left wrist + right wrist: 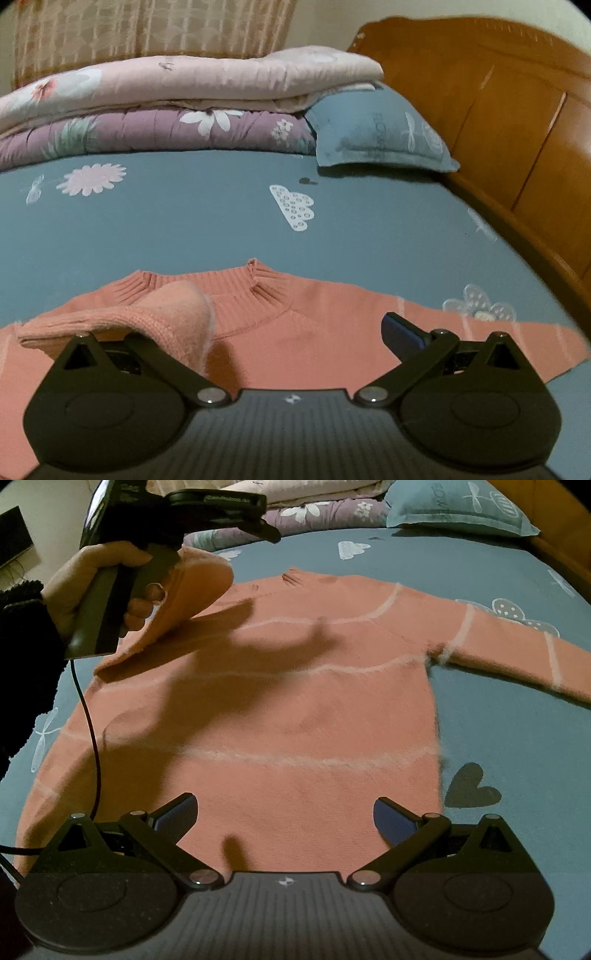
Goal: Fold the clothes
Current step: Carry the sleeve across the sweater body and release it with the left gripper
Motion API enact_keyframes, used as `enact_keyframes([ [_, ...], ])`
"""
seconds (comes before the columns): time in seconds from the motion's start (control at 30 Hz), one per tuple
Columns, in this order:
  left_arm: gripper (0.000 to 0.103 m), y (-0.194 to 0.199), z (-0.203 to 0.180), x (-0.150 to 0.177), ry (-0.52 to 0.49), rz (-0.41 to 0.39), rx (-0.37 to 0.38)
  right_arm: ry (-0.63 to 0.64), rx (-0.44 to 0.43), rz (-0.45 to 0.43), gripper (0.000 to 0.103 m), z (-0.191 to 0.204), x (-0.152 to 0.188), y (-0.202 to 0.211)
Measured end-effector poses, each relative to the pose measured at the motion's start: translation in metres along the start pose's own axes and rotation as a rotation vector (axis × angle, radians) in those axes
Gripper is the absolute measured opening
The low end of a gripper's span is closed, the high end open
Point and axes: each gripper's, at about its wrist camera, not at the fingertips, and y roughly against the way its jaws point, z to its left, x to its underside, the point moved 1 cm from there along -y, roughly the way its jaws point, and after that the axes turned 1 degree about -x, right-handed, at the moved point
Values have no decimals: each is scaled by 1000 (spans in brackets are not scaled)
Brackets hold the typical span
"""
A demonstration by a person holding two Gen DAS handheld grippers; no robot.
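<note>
left wrist: a folded sleeve (147, 317) is covering your left gripper's near finger | right wrist: the sweater's (277, 720) hem is disappearing behind your right gripper's body; its outstretched sleeve (517, 646) is running off the frame edge

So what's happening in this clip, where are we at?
A person is folding a pink sweater spread flat on a bed. The left gripper is open, with the sweater's left sleeve draped over one finger, folded in across the chest. The right gripper hovers open over the hem, holding nothing. The other sleeve lies stretched out, not yet folded.
</note>
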Motion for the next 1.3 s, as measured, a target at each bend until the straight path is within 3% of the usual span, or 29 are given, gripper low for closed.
enact_keyframes([
  [0.23,102,-25,-28,26,-179,83,-37,-15,26,8,103,-3,2,0],
  [0.43,102,-44,-64,61,-501,143,-111,-25,36,8,103,-5,3,2],
  [0.6,102,-42,-73,58,-571,148,-126,-44,43,11,103,-7,6,2],
  [0.77,102,-33,-86,64,-733,107,-171,-40,43,13,103,-7,5,1],
  [1.0,102,-14,-100,71,-868,49,-120,-39,43,18,103,-8,3,-1],
  [1.13,102,-3,-104,66,-823,55,-32,-41,42,17,103,-7,4,-1],
  [1.3,102,11,-80,53,-576,114,153,-39,46,26,103,-6,5,-4],
])
